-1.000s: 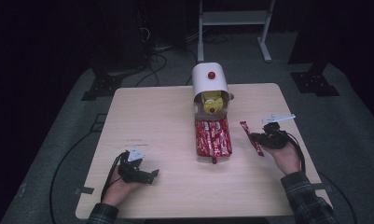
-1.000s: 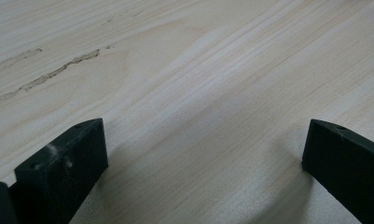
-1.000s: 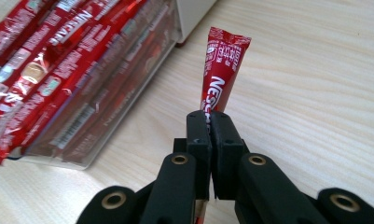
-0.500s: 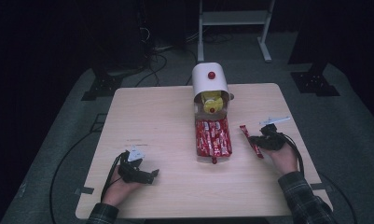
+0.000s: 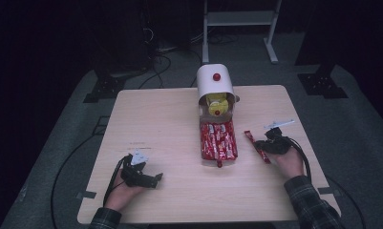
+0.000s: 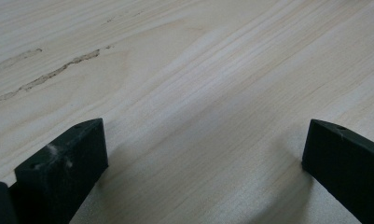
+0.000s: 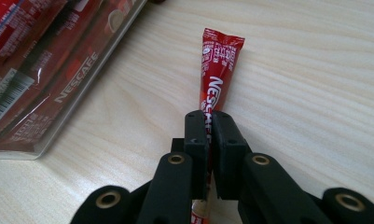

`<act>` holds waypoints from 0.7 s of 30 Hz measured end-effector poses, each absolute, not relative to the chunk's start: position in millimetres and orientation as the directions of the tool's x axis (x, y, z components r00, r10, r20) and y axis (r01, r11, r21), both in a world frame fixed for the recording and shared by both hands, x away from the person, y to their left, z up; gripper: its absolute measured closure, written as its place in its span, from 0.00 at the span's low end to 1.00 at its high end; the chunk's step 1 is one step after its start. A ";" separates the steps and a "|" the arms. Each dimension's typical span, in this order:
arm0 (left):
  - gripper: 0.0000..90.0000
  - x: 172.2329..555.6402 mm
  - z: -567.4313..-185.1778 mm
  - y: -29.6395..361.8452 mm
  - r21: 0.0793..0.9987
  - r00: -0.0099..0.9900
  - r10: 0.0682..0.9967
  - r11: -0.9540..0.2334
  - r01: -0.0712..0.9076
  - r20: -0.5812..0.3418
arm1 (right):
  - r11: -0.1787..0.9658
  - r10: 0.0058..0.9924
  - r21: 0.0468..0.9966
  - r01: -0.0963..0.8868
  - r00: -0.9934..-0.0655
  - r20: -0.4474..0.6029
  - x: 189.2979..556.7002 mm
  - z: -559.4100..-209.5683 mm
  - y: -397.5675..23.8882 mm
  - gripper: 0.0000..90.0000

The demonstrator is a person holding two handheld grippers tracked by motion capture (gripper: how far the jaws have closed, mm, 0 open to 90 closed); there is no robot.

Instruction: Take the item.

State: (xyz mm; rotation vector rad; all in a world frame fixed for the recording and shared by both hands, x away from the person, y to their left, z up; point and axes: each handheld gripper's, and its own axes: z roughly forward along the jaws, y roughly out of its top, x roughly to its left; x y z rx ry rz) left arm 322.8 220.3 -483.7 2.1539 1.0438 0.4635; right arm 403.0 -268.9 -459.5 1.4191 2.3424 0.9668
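A single red Nescafe sachet [image 5: 252,140] [image 7: 220,65] lies flat on the wooden table [image 5: 155,119], right of the tray. My right gripper [image 5: 262,145] [image 7: 210,116] is shut on the sachet's near part, and the far end sticks out past the pads. Its jaws have just been opening a little, with the sachet still pinched between them. My left gripper [image 5: 155,179] [image 6: 203,144] rests low over bare wood at the front left. It stands open with nothing between its jaws.
A clear tray of several red sachets [image 5: 218,140] [image 7: 40,70] lies mid-table, in front of a white domed dispenser [image 5: 215,83] with yellow items inside. A white stand [image 5: 239,19] is on the floor beyond the table.
My right hand has shifted very slightly toward the sachet while gripping it. The left hand and the tray have not moved.
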 end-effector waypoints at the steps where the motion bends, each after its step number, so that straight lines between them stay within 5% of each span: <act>1: 0.00 322.8 -483.7 220.3 0.715 0.614 0.789 -0.440 0.544 0.019 | 0.311 0.855 0.643 0.700 -0.501 0.132 403.1 -459.7 -268.8 0.93; 10: 0.00 322.8 -483.7 220.3 0.715 0.613 0.790 -0.439 0.544 0.019 | 0.298 0.853 0.661 0.689 -0.503 0.140 401.6 -455.4 -270.0 0.76; 21: 0.00 322.8 -483.7 220.3 0.715 0.614 0.789 -0.440 0.544 0.019 | 0.281 0.872 0.693 0.664 -0.479 0.105 384.8 -441.4 -272.0 0.27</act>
